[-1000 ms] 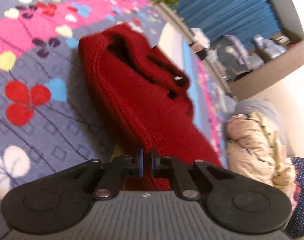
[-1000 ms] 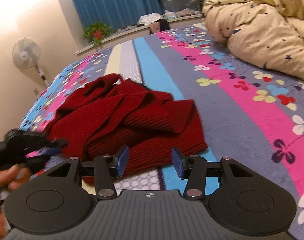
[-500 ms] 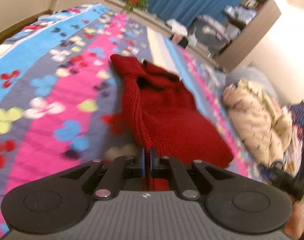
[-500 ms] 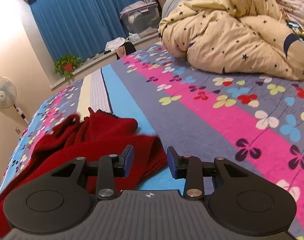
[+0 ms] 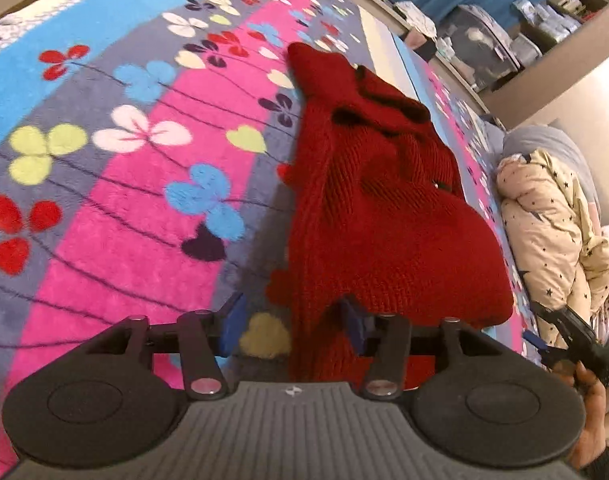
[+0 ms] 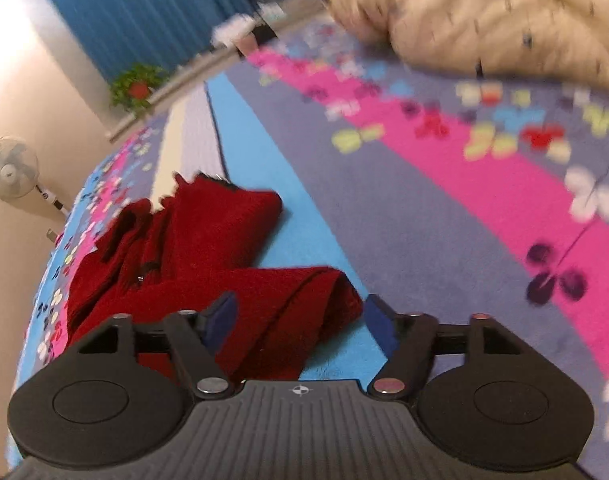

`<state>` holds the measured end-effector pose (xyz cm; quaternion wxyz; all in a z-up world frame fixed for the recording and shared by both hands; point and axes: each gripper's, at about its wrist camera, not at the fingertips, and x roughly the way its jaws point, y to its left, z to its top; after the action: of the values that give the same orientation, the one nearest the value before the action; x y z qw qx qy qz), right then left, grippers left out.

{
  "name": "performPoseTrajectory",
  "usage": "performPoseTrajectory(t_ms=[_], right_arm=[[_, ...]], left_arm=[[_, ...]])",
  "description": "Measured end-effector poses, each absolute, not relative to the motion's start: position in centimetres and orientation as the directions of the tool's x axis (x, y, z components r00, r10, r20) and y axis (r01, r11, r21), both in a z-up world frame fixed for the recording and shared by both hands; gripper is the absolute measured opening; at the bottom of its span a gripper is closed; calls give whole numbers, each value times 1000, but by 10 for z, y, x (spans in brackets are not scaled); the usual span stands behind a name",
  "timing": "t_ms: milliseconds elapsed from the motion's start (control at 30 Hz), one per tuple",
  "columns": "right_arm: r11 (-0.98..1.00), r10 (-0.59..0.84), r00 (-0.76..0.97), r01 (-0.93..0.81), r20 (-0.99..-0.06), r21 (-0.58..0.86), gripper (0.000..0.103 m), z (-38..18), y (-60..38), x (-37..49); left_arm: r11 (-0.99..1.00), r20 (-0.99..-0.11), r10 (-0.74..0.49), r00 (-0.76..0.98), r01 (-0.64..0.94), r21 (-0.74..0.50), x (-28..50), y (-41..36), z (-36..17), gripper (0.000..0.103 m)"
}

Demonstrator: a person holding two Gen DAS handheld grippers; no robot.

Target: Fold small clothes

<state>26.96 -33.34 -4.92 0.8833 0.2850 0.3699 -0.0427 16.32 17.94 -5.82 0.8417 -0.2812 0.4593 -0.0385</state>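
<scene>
A dark red knitted sweater (image 5: 376, 208) lies stretched out lengthwise on the flowered bedspread (image 5: 104, 184). My left gripper (image 5: 292, 328) is open, its jaws spread on either side of the sweater's near edge, which lies loose between them. In the right wrist view the sweater (image 6: 208, 248) lies rumpled, with a folded corner reaching toward the lens. My right gripper (image 6: 300, 320) is open wide around that corner and holds nothing. The right gripper (image 5: 580, 340) also shows at the right edge of the left wrist view.
A cream star-print duvet (image 5: 552, 232) is heaped on the bed beyond the sweater, also in the right wrist view (image 6: 484, 12). Blue curtains (image 6: 144, 12), a potted plant (image 6: 136, 88) and a standing fan (image 6: 10, 168) are along the wall. Storage boxes (image 5: 484, 48) stand behind the bed.
My left gripper was shut on the sweater's edge and has opened, letting it go. The sweater now lies drawn out flatter. My right gripper has opened wider and moved, with motion blur.
</scene>
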Motion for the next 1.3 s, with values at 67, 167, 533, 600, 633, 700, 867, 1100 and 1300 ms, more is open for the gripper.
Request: performPoseTrajectory(t_ms=[67,167,533,600,633,700,867,1100,1300], right_arm=[[779,189,679,336,-710,530,73,-69,-340,286],[717,257,643,374,-722,588,73,-89,-340,302],[749,264,798,185,-542,637,6,-55,-335,269],[759,243,838,150,-488,634,5,-37,-339,244],[772,237,852,126,-467,623,5,-27,-340,231],[792,260,871,54,-417,608,5,-8,-341,200],[879,338,866,-150,-368,453,4,24,-331,105],[939,323,592,-299,-738,171,7,-29,-299,79],[951,267,739,-96,-619,296,43,-16,-337,120]], left_arm=[[847,-753,-327,570,-176,-501,168,175,-62,62],[853,-757,-344,556,-152,-500,173,170,-66,62],[914,-743,-323,586,-8,-405,161,144,-59,11],[906,-699,-331,634,5,-424,150,151,-46,11],[896,-668,-336,664,7,-444,141,159,-38,10],[879,-628,-344,698,5,-476,126,173,-27,10],[879,-652,-367,664,17,-477,89,207,-20,10],[952,-827,-276,489,24,-304,95,204,-49,12],[947,-798,-280,534,15,-322,116,191,-45,43]])
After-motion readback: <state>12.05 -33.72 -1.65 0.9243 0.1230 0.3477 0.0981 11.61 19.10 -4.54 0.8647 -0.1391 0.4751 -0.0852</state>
